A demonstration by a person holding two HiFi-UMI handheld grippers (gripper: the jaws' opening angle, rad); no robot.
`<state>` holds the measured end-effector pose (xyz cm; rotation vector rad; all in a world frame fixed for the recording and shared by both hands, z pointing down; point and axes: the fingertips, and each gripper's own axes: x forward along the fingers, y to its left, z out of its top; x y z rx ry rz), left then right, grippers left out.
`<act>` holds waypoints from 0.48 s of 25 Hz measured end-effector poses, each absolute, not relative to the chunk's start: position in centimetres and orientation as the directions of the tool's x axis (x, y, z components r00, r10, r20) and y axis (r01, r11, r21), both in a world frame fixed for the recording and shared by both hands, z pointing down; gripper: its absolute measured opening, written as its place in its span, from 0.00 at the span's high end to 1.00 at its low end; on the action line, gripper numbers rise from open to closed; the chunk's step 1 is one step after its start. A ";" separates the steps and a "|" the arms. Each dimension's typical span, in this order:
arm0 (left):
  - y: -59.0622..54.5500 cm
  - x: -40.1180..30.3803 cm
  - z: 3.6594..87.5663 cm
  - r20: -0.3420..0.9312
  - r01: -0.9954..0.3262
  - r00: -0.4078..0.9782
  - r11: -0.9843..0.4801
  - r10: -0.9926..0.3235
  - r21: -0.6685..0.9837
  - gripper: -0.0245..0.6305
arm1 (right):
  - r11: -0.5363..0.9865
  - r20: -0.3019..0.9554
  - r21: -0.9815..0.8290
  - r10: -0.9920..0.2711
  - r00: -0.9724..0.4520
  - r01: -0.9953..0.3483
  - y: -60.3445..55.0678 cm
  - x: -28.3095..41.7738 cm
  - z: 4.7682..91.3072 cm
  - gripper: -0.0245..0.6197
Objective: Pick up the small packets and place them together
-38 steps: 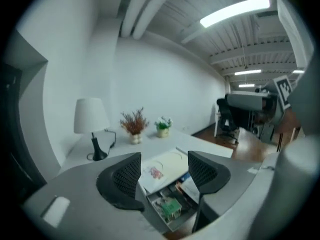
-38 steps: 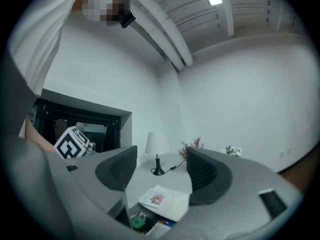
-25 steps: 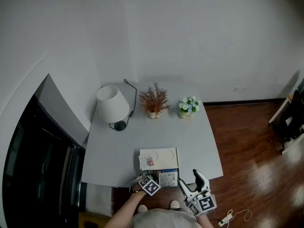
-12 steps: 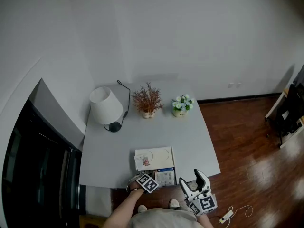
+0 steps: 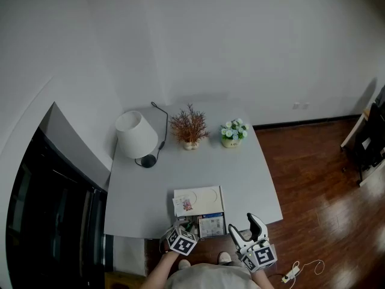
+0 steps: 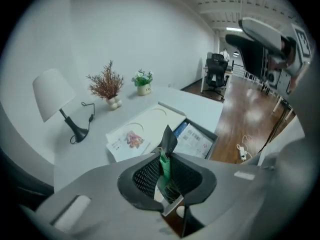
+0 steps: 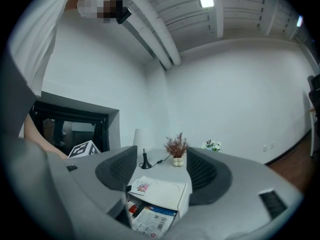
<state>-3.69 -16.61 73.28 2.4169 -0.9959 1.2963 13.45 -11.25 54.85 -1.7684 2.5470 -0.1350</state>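
Note:
My left gripper (image 6: 165,171) hangs over the table's front edge, at the front left corner of the open box (image 6: 196,139). Its jaws are closing, and both pads press on a small green and black packet (image 6: 168,140) that stands upright between them. In the head view that gripper (image 5: 182,229) touches the box (image 5: 212,225), where printed packets and leaflets lie. The box's white lid (image 5: 199,199), with a flowered card on it, lies just behind. My right gripper (image 5: 244,227) is off the table's front edge, right of the box. It stands open (image 7: 160,171) and empty.
At the back of the grey table (image 5: 252,179) stand a white lamp (image 5: 137,135) with its cord, a dried red plant (image 5: 189,127) and a small flower pot (image 5: 234,133). A dark cabinet (image 5: 54,221) is at the left. Wood floor with a power strip (image 5: 289,274) lies at the right.
My left gripper has drawn slightly left and back toward the person at the box's front corner. The right gripper has hardly moved.

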 end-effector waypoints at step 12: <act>-26.3 5.4 72.1 0.809 -0.706 0.398 -0.708 -0.433 -0.031 0.85 | 0.326 -0.008 -0.094 -0.945 -0.326 -0.941 -11.8 16.6 53.4 0.49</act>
